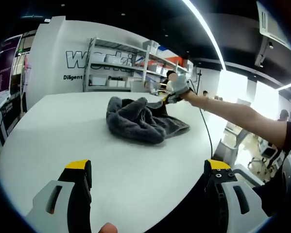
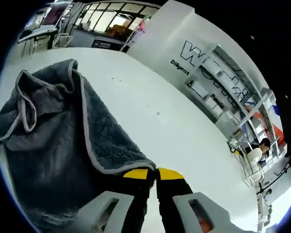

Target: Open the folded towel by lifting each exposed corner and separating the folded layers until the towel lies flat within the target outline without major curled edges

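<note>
A grey towel (image 1: 143,121) with a pale hem lies crumpled and partly folded in the middle of the white table (image 1: 62,131). My left gripper (image 1: 148,167) stands open over the near part of the table, well short of the towel, with nothing between its jaws. The right gripper (image 1: 170,96), held by a person's outstretched arm (image 1: 232,114), meets the towel's far right corner. In the right gripper view the towel (image 2: 53,145) spreads up and to the left, and my right gripper (image 2: 152,174) has its yellow-tipped jaws shut on the towel's hemmed corner (image 2: 135,164).
The round table's edge (image 1: 206,145) curves close on the right, with a cable (image 1: 207,128) running over it. Metal shelves (image 1: 121,63) with boxes stand behind the table against a white lettered wall. A seated person (image 2: 256,156) is far off beyond the table.
</note>
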Demonstrator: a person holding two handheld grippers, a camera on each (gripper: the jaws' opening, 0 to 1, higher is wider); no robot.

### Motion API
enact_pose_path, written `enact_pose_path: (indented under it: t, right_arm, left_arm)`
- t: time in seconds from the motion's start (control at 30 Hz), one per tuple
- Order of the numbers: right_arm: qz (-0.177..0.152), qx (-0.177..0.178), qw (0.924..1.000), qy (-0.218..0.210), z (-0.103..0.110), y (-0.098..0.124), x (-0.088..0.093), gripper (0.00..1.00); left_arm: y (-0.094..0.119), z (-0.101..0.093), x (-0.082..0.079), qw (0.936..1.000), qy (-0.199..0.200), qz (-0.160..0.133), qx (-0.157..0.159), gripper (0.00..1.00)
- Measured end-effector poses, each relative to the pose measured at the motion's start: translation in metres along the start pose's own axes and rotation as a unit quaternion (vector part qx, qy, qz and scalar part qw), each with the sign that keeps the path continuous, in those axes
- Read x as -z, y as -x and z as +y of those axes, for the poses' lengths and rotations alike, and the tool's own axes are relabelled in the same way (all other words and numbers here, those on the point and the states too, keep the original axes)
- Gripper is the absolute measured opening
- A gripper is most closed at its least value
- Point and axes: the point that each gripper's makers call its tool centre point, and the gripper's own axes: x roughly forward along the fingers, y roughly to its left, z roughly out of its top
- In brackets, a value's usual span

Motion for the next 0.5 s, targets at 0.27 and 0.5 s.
enact_pose_path:
  t: [0.27, 0.5]
  right_arm:
    - [0.014, -0.026, 0.9995, 0.004, 0.001, 0.011, 0.009, 0.32]
    - [-0.024, -0.114, 0.9927, -0.03, 0.028, 0.038, 0.003, 0.52]
  left_arm:
    - [0.0, 0.002, 0.0, 1.0, 0.001, 0.0, -0.007, 0.94]
    - [-0.009, -0.005, 0.0, 1.0, -0.003, 0.004, 0.001, 0.94]
